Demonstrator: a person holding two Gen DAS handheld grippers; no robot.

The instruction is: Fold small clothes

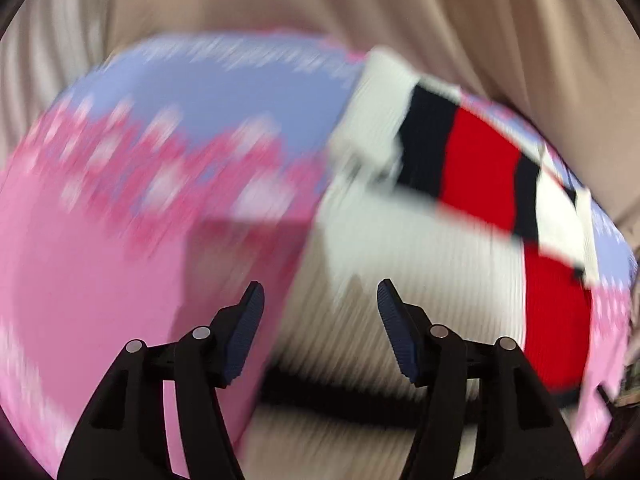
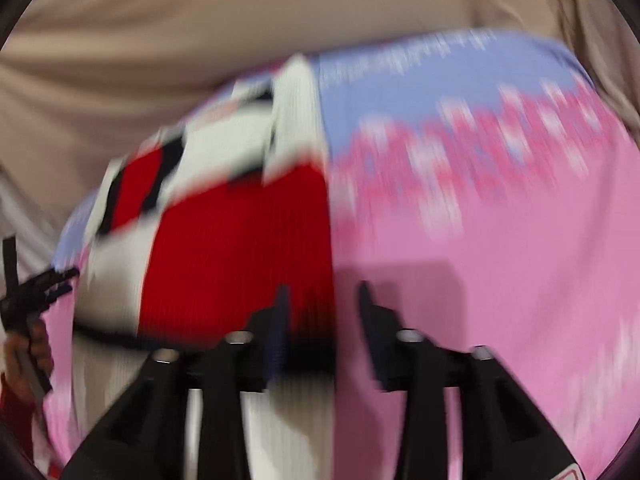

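Both views are smeared with motion, so fine detail is lost. A small knitted top in white, red and black blocks lies on a pink and lilac patterned cloth that covers the table, with beige drapery behind. The top looks already partly folded: a flap of it lies doubled over the upper part, and a black band runs along the near hem.

The left claw hangs above the white half of the top, near its left edge, jaws apart and nothing between them. The right claw hangs over the top's right edge, where the red panel meets the pink cloth, jaws likewise apart and empty. The hand working the left claw shows at the far left of the right wrist view.

My guess is that the top is light, soft and floppy, a ribbed knit that stretches and sags when lifted by one point. It should grip well on the rubbery pads rather than slip. The best holds look to be the two near corners at the black hem, pinching through the full thickness so the layers travel together and the fold stays square
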